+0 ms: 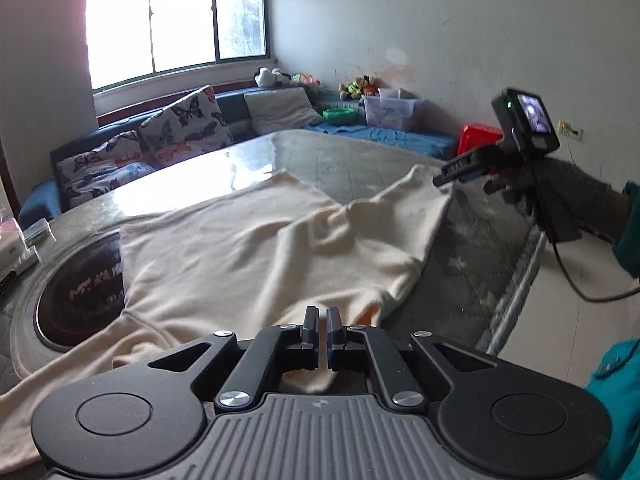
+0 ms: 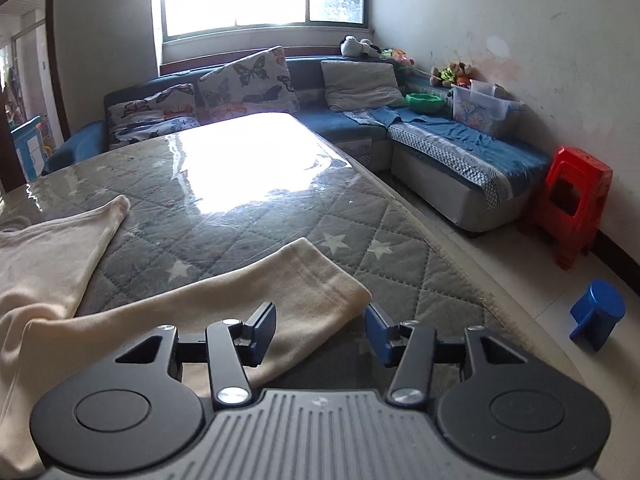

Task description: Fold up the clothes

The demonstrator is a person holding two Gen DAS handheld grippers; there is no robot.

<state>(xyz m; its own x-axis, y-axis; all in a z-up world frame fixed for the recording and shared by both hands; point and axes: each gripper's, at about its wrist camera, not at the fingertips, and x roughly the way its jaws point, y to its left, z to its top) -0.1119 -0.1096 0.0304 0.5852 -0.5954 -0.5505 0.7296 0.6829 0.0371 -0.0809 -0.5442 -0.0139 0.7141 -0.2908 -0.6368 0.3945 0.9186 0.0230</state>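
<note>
The cream garment (image 1: 256,248) lies spread and rumpled on the quilted, plastic-covered table (image 2: 248,200), and the folding looks barely begun — no neat crease or stacked layer shows in either view. In the left wrist view the left gripper (image 1: 321,322) sits at 6 o'clock with its jaws drawn almost together, and cream cloth shows under and between the fingers, so it appears pinched on the near edge of the garment. At 3 o'clock in that view a gloved hand (image 1: 560,196) carries the right gripper (image 1: 442,180), whose tip hovers at the far corner of the fabric. The right wrist view shows that gripper's jaws standing apart, about half wide, with one end of the cloth (image 2: 312,280) lying flat on the table between and ahead of them; the pads do not press it, so it holds nothing. A second end (image 2: 104,216) points toward 10 o'clock, well apart. What is left, by my reading, is nearly everything: smoothing the piece, bringing its sides in, and folding it over — with 1 edge held only.
</note>
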